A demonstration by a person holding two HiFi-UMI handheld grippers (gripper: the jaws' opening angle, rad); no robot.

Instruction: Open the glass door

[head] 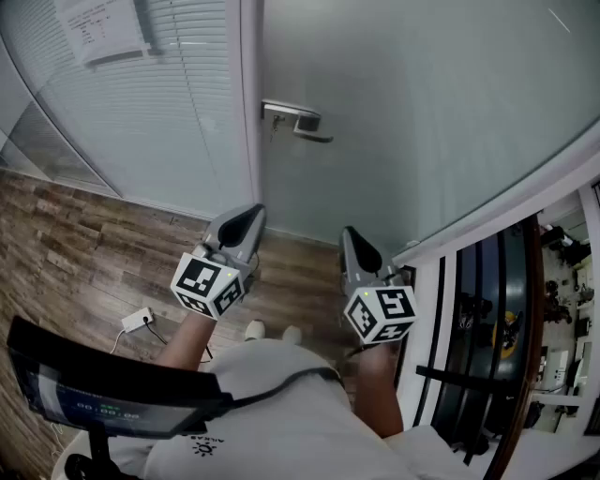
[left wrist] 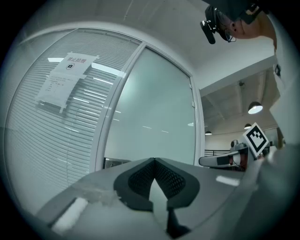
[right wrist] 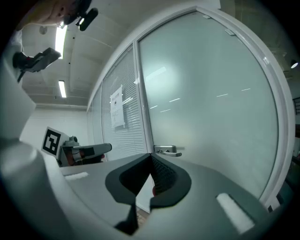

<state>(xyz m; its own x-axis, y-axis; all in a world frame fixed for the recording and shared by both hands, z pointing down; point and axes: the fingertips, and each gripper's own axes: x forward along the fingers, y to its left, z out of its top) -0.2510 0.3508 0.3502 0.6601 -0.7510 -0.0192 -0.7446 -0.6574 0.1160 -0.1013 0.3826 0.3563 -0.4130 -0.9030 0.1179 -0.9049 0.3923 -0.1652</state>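
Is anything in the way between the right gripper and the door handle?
Nothing visible. The right gripper, jaws shut and empty, is held short of the door handle on the glass door, with only open air between them.

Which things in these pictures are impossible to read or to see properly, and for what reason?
Paper notice on the blinds: print too small in every view.
Room behind the glass door: hidden by frosted glass in all views.
Door handle: in the left gripper view, mostly hidden behind the left gripper's body.
Screen at the head view's lower left: digits blurred and too small.
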